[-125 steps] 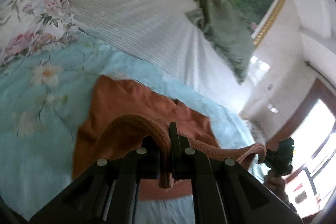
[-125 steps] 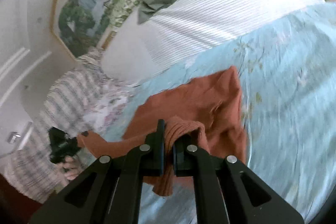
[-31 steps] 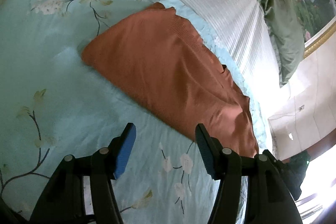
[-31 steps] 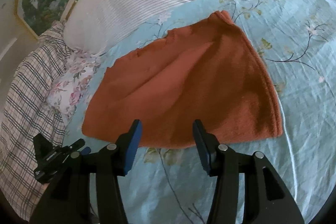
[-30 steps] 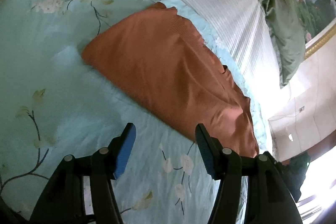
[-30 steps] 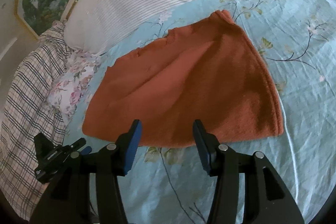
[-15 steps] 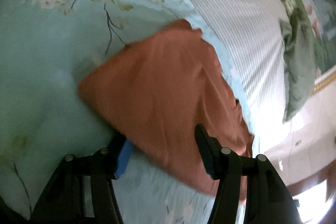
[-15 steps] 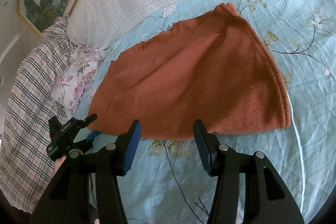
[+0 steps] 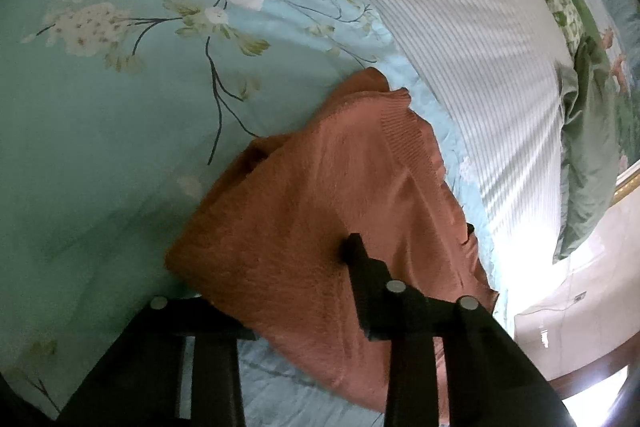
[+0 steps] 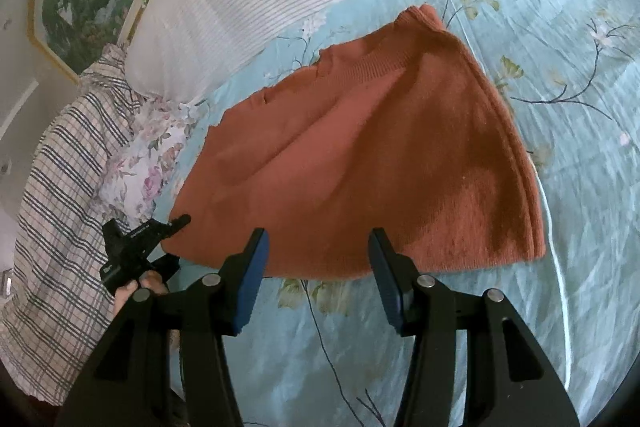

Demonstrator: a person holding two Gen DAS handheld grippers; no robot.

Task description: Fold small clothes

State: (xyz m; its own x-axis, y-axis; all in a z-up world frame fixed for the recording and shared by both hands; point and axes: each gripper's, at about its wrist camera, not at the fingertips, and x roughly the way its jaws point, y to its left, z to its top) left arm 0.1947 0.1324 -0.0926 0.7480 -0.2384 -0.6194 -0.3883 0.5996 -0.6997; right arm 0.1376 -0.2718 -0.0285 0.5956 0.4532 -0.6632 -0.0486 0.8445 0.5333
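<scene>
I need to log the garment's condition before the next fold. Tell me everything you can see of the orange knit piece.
The orange knit garment is rust-coloured, fuzzy, with a ribbed band along its far edge and layered edges on one side, so it looks already folded over. It lies mostly flat on the floral light-blue bedcover, with soft creases. The left gripper, whose jaws have just been closing, has one corner of it between its fingers, one finger on top and one beneath. The right gripper hovers open just short of the near edge, not touching.

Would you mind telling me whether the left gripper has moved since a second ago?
Yes. The left gripper has come forward from the bare floral sheet onto the orange garment, its jaws just closing with the garment's corner between them.
</scene>
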